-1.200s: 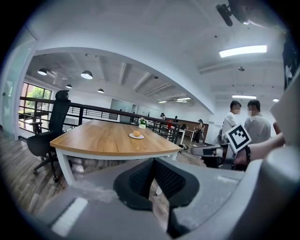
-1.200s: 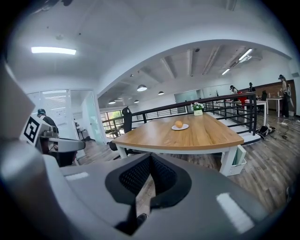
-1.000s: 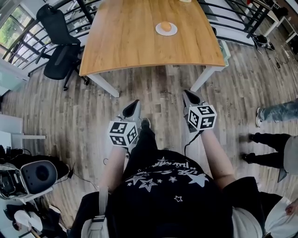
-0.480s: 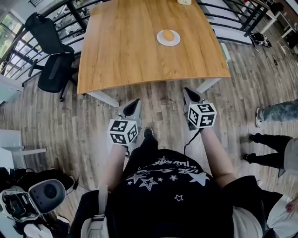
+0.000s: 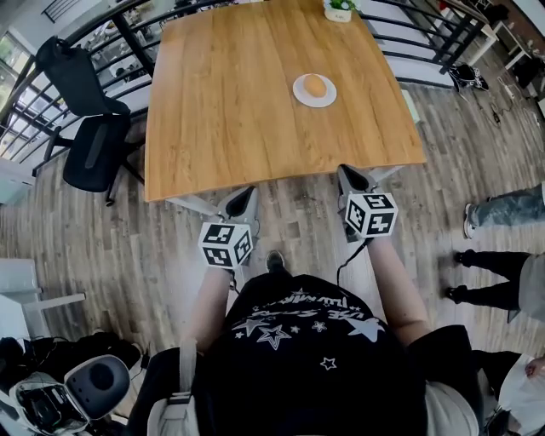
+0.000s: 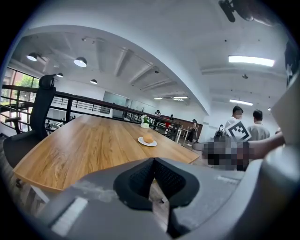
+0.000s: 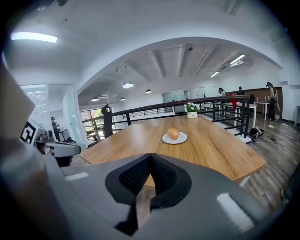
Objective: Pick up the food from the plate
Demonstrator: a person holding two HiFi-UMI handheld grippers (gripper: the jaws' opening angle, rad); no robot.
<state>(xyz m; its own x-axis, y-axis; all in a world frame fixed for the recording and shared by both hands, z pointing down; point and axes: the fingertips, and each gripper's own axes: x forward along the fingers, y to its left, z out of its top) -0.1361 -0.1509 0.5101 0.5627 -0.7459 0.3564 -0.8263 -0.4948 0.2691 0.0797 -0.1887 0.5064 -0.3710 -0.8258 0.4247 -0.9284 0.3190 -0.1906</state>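
A round orange piece of food (image 5: 314, 85) lies on a small white plate (image 5: 299, 92) on the right half of a wooden table (image 5: 230, 102). Both grippers hang over the floor at the table's near edge, well short of the plate. My left gripper (image 5: 245, 194) is shut and holds nothing. My right gripper (image 5: 347, 174) is also shut and empty, and is the closer one to the plate. From the left gripper view, the food (image 6: 148, 138) and plate (image 6: 142, 141) are far off, beyond the shut left gripper (image 6: 153, 161). In the right gripper view the food (image 7: 173, 134) sits straight ahead of the right gripper (image 7: 150, 157).
A black office chair (image 5: 85, 128) stands left of the table. A small potted plant (image 5: 338, 8) sits at the table's far edge. A black railing (image 5: 443, 34) runs behind. People's legs (image 5: 502, 204) show at the right; equipment (image 5: 94, 379) lies at the lower left.
The person has stepped toward the table: the table and plate now sit lower and larger in the head view, and both gripper tips have reached its near edge. Both jaws stay shut.
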